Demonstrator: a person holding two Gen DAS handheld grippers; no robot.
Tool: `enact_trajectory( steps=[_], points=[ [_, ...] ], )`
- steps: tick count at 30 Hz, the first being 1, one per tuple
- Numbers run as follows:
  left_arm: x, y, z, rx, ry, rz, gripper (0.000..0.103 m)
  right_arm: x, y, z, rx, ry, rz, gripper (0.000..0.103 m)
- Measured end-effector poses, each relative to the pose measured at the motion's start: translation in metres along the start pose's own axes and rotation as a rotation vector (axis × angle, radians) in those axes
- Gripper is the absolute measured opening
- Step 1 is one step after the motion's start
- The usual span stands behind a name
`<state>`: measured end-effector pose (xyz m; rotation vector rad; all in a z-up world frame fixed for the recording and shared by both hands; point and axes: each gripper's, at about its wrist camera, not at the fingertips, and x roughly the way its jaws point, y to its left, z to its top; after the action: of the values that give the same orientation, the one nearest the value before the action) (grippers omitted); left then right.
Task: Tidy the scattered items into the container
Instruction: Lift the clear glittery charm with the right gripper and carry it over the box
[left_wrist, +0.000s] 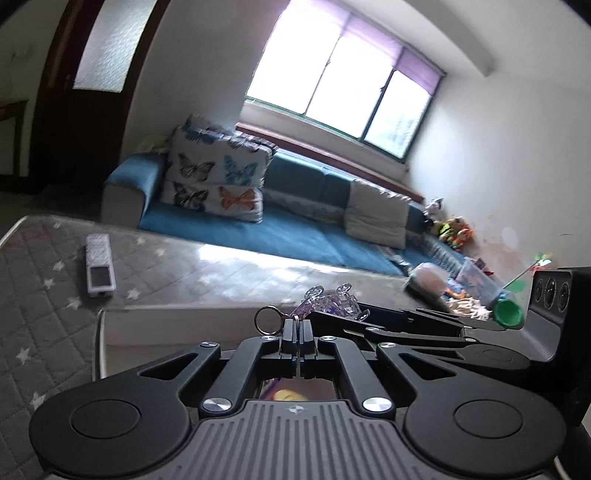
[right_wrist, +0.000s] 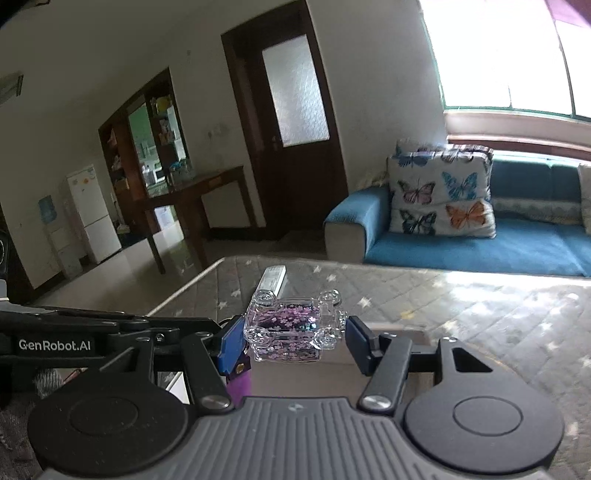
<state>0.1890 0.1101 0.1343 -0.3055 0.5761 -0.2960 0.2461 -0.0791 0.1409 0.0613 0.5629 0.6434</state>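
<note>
Two near wrist views, shared sofa (left_wrist: 280, 229)

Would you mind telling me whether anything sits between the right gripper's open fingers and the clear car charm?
Nothing visible does. The clear car charm hangs between the right gripper fingers with open gaps on both sides. The left gripper is shut on the keyring end, beside the left finger, not across the gap.

Layout only. Left gripper (left_wrist: 298, 334) pinched together on a key ring (left_wrist: 266, 319); the clear toy car (left_wrist: 332, 303) hangs just beyond the ring. In the right wrist view the car (right_wrist: 295, 326) sits between the spread fingers (right_wrist: 360, 341) of the right gripper (right_wrist: 291, 341) — contact not clear. Below both, the quilted table (left_wrist: 48, 280). Remote (left_wrist: 99, 264) lies on it, well off to the left in the left wrist view. Sofa (left_wrist: 295, 236) behind the table, butterfly pillows (left_wrist: 218, 177) stacked at its left end, window (left_wrist: 343, 81) above. Toys (left_wrist: 456, 227) heaped at the sofa's right end.
</note>
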Motion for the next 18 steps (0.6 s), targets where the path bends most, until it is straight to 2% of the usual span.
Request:
enact_trajectory(
  steps=[7, 18],
  points=[
    [0.018, 0.027, -0.016, -0.031, 0.062, 0.041, 0.001, 0.040, -0.001, -0.020, 0.019, 0.086, 0.011, 0.060],
    [0.037, 0.040, -0.031, -0.019, 0.118, 0.085, 0.001, 0.073, -0.003, -0.043, 0.025, 0.175, 0.002, 0.060]
  ],
)
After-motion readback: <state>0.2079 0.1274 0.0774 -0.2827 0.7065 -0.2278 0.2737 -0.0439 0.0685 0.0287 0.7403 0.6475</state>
